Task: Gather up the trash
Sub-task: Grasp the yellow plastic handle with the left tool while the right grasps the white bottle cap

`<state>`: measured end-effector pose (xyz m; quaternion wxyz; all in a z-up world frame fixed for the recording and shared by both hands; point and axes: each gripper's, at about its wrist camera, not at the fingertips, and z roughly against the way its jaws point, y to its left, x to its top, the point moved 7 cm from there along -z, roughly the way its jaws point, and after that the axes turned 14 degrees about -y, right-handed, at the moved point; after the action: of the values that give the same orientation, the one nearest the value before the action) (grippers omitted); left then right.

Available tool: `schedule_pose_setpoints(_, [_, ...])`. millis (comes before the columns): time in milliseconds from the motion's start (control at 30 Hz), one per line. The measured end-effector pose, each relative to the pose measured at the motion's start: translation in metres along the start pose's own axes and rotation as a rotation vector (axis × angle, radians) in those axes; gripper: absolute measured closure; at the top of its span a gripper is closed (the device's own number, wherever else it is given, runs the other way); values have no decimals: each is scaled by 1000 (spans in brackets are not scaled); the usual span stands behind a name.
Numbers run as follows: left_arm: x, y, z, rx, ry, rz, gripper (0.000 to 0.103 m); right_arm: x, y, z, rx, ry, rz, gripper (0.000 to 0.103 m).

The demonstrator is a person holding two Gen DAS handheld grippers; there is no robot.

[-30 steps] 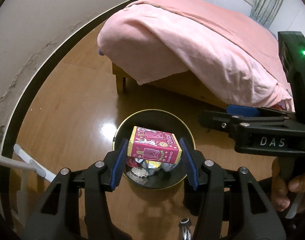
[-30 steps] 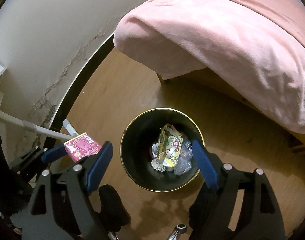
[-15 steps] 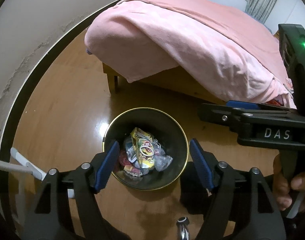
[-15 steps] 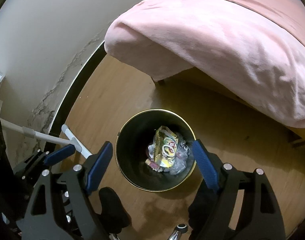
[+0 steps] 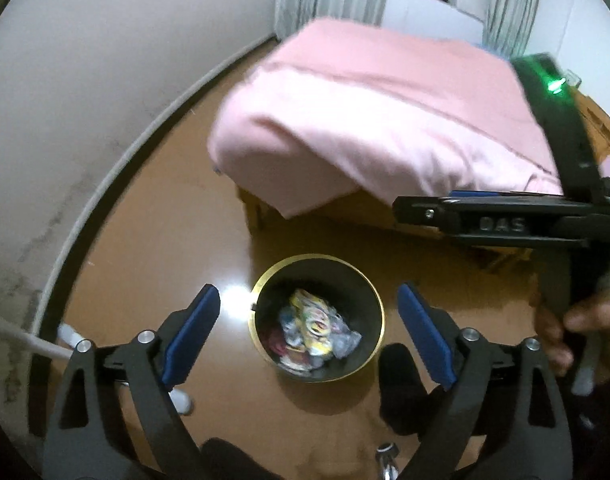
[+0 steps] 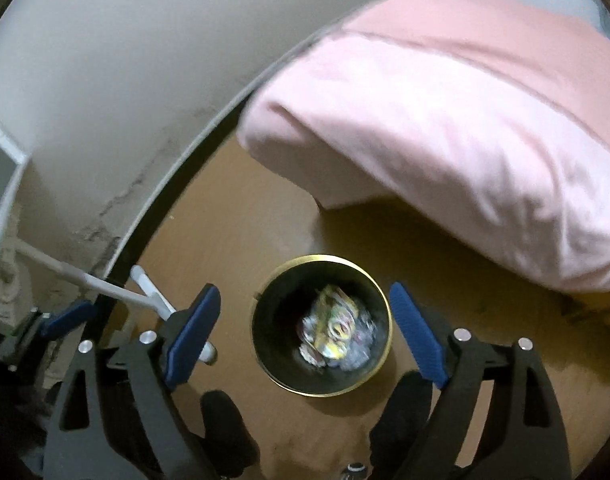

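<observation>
Left wrist view: the left gripper [image 5: 309,328] hangs over the bin [image 5: 379,312], a round black pail with a gold rim standing on the wood floor [image 5: 165,216] just off the foot of the bed [image 5: 369,120]. Its jaws are opening, blue pads wide apart, with nothing between them. The trash [image 5: 315,330] lies heaped in the bottom of the bin: crumpled wrappers in yellow, red, silver and clear film. It looks light, soft and crinkly, likely slick on the foil faces, so any such scrap would be best pinched across a raised fold or bunched edge, not on a flat face. The right gripper [image 5: 433,210] crosses this view side-on at right, held by a hand [image 5: 561,332]; from here its spread cannot be read.

Right wrist view: the right gripper [image 6: 303,332] points down at the same bin [image 6: 387,320], its jaws opening and empty, pads standing either side of the rim without touching it. The trash [image 6: 335,334] shows as a shiny, blurred clump low in the pail; single pieces are hard to make out. A white rod [image 6: 105,284] runs along the floor by the wall [image 6: 125,80], possibly a drying-rack leg. A pink blanket [image 6: 445,120] drapes the bed corner above. No loose litter shows on the floor.
</observation>
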<state>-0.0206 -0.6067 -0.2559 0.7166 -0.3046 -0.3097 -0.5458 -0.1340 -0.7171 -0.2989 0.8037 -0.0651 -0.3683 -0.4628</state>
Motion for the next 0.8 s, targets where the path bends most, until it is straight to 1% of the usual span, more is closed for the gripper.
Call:
schedule_pose_setpoints(67, [19,15,46,32,-46,-13,14,14,27,17,40,-27,38,18])
schedule_pose_setpoints(167, [41,48,118,89,-119,-20,12,33,89,45,120,-70,127,17])
schedule_pose_setpoints(200, [45,60,139,110,-138,-22,12,39,116,53,154,-83,166,16])
schedule_pose_setpoints(233, [47,84,170,154,-161,-29,12,42,138,59,182,-91,193,16])
schedule_pose_setpoints(267, [48,101,188,188,-170,-30,11,44,163,66,214,-97,225,16])
schedule_pose_setpoints(333, [39,151,230,285,-178,-21,11,44,216,75,276,-105,292,15])
schedule_pose_setpoints(400, [27,196,259,392,-172,-11,11,40,273,80,341,-102,355,15])
schedule_pose_setpoints(433, [17,227,276,464,-161,1,11,35,303,80,376,-94,385,15])
schedule_pose_setpoints(467, [6,260,293,524,-148,20,11,33,321,80,398,-87,404,15])
schedule_pose_setpoints(533, [-15,320,323,623,-130,56,11,20,379,79,468,-63,465,15])
schedule_pose_setpoints(567, [-23,340,333,657,-120,68,11,14,405,79,499,-51,495,15])
schedule_pose_setpoints(600, [-30,362,343,689,-108,79,11,9,423,78,520,-42,517,15])
schedule_pose_setpoints(633, [-41,392,356,733,-91,87,11,3,442,78,541,-33,539,15])
schedule_pose_setpoints(667, [-45,408,362,762,-92,85,11,-5,470,76,572,-21,573,15])
schedule_pose_setpoints(700, [-52,430,369,789,-84,84,11,-11,486,77,587,-15,594,15])
schedule_pose_setpoints(767, [-61,461,373,798,-62,104,11,-21,519,75,615,-2,636,15])
schedule_pose_setpoints(800, [-66,478,375,800,-60,137,11,-27,537,73,631,7,655,15])
